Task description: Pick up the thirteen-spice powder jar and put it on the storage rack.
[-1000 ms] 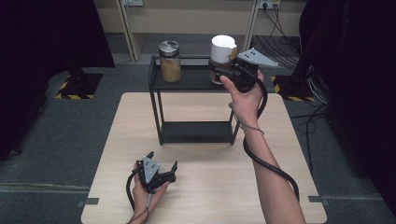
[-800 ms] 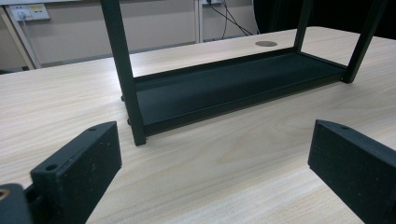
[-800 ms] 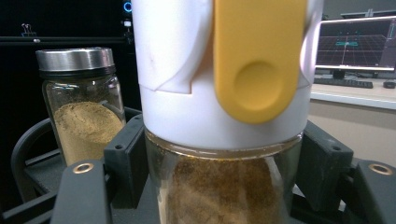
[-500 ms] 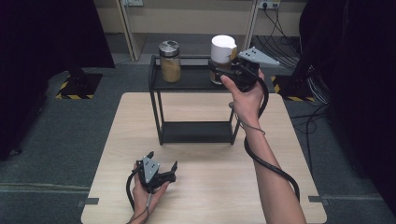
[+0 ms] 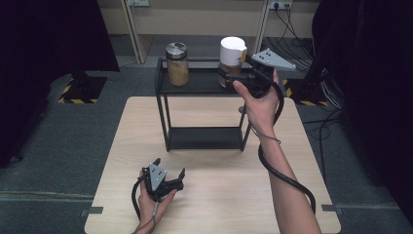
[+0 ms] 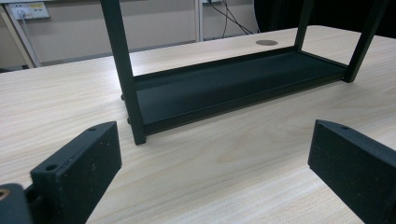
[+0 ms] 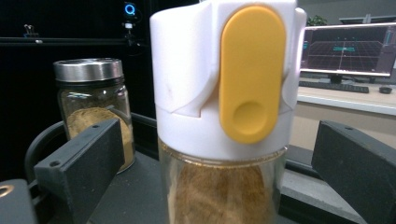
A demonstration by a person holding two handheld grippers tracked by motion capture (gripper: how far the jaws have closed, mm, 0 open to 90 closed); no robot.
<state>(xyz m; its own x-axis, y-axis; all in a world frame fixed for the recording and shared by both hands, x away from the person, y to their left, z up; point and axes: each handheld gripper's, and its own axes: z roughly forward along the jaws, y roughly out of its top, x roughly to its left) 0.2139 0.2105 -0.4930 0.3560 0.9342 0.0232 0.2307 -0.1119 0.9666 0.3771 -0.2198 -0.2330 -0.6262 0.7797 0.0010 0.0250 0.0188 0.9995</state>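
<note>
My right tongs [image 5: 233, 78] sit in the upper middle of the high view, level with the top shelf of the black rack [image 5: 160, 87], and their jaws have just been opening. They now stand wide and released, one on each side of the white-capped jar [image 5: 233, 54] without pressing on it. In the right gripper view that jar [image 7: 224, 121] fills the centre of the frame between my two black jaws, with a clear gap to each. It stands upright on the shelf, with a white cap bearing a yellow flip tab [image 7: 252, 70] that faces my camera, and brown powder behind the glass below.

A second jar with a metal lid [image 5: 177, 63] stands on the same shelf, to the left of the first in the high view and well apart from it. In the right gripper view it [image 7: 93, 107] appears at the left, behind my left-hand jaw, also holding tan powder.

My left tongs [image 5: 170, 178] rest low in the high view, at the lower left of centre on the pale wooden counter [image 5: 219, 195], held in my left hand [image 5: 151, 200]. Their jaws are spread and grasp nothing. The left gripper view looks between them across the counter at the rack's lower shelf [image 6: 224, 88], which is bare, with one rack leg [image 6: 126, 74] rising at the upper left.
</note>
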